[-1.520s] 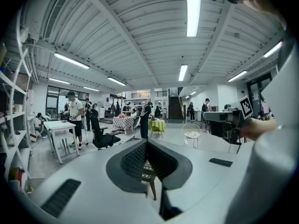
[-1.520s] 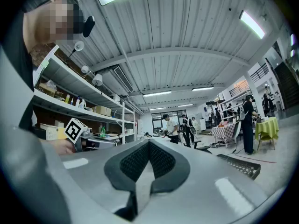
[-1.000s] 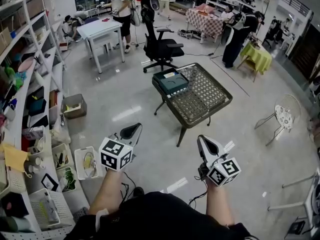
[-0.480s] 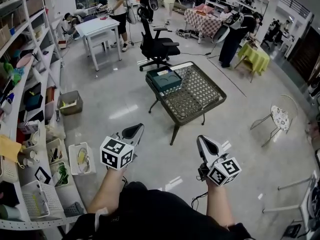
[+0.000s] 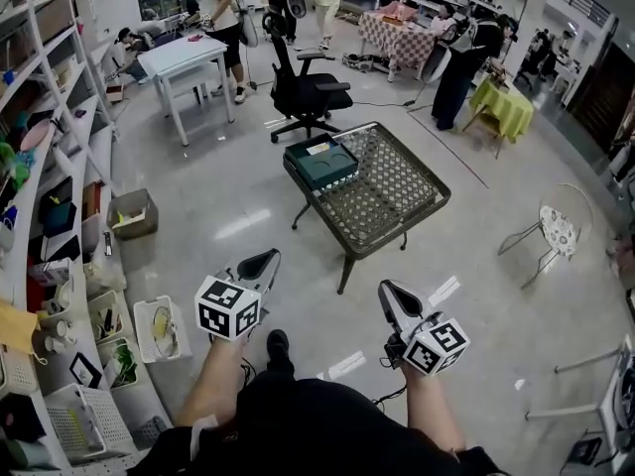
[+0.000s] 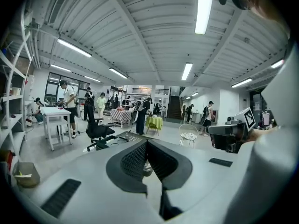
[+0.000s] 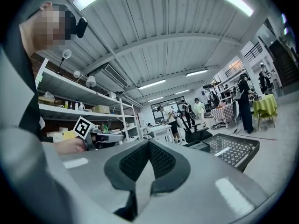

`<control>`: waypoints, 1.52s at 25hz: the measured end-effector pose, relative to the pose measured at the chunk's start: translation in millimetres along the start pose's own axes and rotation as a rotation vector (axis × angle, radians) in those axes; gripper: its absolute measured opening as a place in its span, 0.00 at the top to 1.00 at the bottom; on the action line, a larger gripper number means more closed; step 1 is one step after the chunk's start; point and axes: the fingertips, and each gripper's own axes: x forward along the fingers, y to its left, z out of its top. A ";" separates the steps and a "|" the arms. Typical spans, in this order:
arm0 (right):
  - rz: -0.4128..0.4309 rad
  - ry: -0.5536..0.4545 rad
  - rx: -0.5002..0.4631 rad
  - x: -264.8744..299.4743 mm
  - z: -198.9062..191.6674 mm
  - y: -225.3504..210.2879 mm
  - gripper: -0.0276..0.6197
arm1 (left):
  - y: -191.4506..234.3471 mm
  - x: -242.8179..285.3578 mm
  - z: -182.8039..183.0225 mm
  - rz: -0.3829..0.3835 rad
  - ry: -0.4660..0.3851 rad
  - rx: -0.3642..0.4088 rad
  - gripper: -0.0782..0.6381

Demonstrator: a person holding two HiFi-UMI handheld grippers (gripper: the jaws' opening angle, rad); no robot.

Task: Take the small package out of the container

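I have both tools low in front of me, above the glossy grey floor (image 5: pixel 228 216). The left tongs (image 5: pixel 263 259) are pressed together with nothing between the pads, and the right tongs (image 5: pixel 389 291) are pressed together and empty as well. They sit side by side, apart from each other, and both point towards the low dark worktop with a woven mesh top (image 5: pixel 397 181), which stands well ahead of them. The dark green box-shaped container (image 5: pixel 319 165) rests on the far left corner of that worktop, out of reach of either tool. A pale flat piece (image 5: pixel 319 149) lies on top of it, and I cannot tell whether that is the small package. A black office chair (image 5: pixel 303 92) stands just behind the worktop.
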 end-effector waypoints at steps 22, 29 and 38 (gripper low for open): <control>0.100 0.088 0.019 281.4 2.0 -8.1 0.94 | 236.1 74.9 24.6 0.008 0.012 -0.086 0.88; 0.079 0.123 0.062 314.8 -7.5 -42.6 0.94 | 266.1 100.6 17.3 0.017 0.050 -0.117 0.88; 0.128 0.138 0.110 398.6 -12.8 -111.4 0.94 | 316.7 178.2 30.9 0.045 0.090 -0.103 0.88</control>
